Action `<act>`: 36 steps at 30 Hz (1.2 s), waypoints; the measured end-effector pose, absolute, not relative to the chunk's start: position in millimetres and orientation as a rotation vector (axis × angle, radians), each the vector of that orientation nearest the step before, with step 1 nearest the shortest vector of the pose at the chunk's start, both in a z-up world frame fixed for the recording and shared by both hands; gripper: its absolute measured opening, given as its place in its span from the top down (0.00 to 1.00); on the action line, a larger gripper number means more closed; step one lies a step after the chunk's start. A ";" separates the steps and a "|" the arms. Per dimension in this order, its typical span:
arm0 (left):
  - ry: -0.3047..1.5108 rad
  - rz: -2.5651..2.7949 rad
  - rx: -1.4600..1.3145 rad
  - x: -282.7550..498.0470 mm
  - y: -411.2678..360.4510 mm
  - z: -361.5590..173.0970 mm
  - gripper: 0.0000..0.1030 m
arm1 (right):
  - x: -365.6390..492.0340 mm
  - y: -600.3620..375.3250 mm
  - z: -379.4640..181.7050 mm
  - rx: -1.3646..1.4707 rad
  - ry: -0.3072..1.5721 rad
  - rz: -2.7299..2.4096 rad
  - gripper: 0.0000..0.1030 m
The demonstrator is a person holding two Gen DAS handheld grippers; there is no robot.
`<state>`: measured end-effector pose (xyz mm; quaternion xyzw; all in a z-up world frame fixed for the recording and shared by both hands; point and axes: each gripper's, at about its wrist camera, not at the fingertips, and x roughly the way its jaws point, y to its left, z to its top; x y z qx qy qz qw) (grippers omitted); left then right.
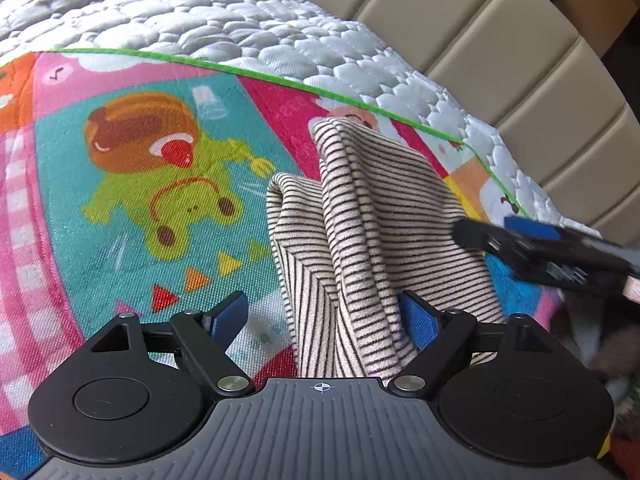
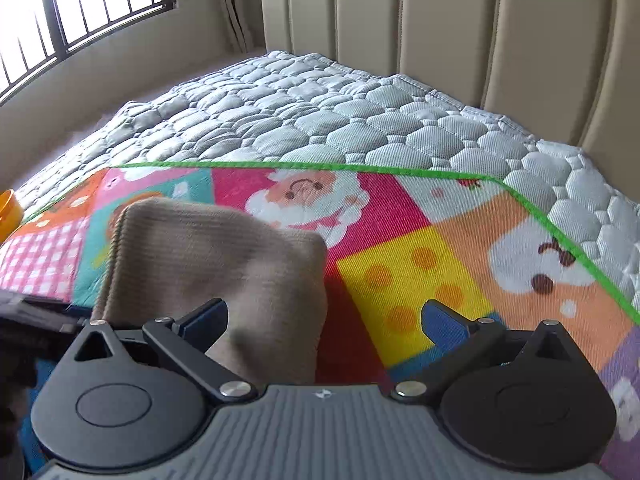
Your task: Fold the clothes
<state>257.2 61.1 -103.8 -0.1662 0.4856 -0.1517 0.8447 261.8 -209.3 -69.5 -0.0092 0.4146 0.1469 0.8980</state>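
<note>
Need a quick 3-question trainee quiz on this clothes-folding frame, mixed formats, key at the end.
1. True or false: the left gripper is clamped shut on the striped garment.
2. The colourful mat's border is: A) green B) black C) white.
3. Fill in: the mat lies on a grey ____ bed cover.

Key: 1 false, its jaws stand open with the cloth bunched between them; the right gripper is open too. 2 A. 3 quilted.

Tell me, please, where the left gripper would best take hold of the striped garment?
Probably the upright fold ridge of the striped garment, approached straight ahead: it stands bunched above the play mat, already partly between the open left gripper fingers, so closing there should catch several layers.
</note>
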 end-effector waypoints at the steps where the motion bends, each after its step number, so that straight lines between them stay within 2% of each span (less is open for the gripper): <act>1: 1.027 -0.319 -0.354 257.2 61.7 -103.9 0.14 | 251.0 -209.3 -71.5 -0.026 0.878 0.316 0.00; 7: 0.984 -0.285 -0.339 254.4 66.1 -93.1 0.14 | 208.9 -180.9 -102.6 -0.178 0.945 0.325 0.00; 11: 0.936 -0.212 -0.282 251.0 79.5 -82.6 0.11 | 193.8 -157.4 -99.7 -0.362 0.836 0.322 0.00; 14: 0.946 -0.194 -0.309 253.4 87.5 -84.0 0.10 | 195.2 -163.0 -100.8 -0.315 0.845 0.323 0.00; 17: 0.925 -0.243 -0.346 248.8 86.5 -74.9 0.16 | 199.8 -174.1 -100.2 -0.234 0.883 0.331 0.00; 21: 0.886 -0.391 -0.332 236.4 74.9 -61.3 0.17 | 202.4 -174.9 -96.5 -0.237 0.869 0.356 0.00; 26: 0.907 -0.386 -0.180 234.2 54.2 -67.1 0.29 | 195.0 -171.3 -70.8 -0.110 0.784 0.489 0.00; 28: 0.933 -0.323 -0.117 239.6 53.3 -77.6 0.23 | 192.4 -158.2 -76.7 -0.147 0.799 0.519 0.00; 30: 0.949 -0.313 -0.147 244.7 60.4 -82.0 0.22 | 183.8 -136.4 -96.2 -0.357 0.779 0.460 0.00; 32: 0.920 -0.323 -0.171 242.5 61.5 -74.6 0.25 | 173.9 -125.3 -106.4 -0.481 0.711 0.459 0.00; 34: 0.844 -0.303 -0.149 236.9 58.5 -58.8 0.36 | 172.9 -122.5 -104.4 -0.487 0.709 0.455 0.00; 36: 0.743 -0.331 -0.193 234.5 58.2 -38.8 0.42 | 173.6 -122.9 -102.7 -0.477 0.713 0.456 0.00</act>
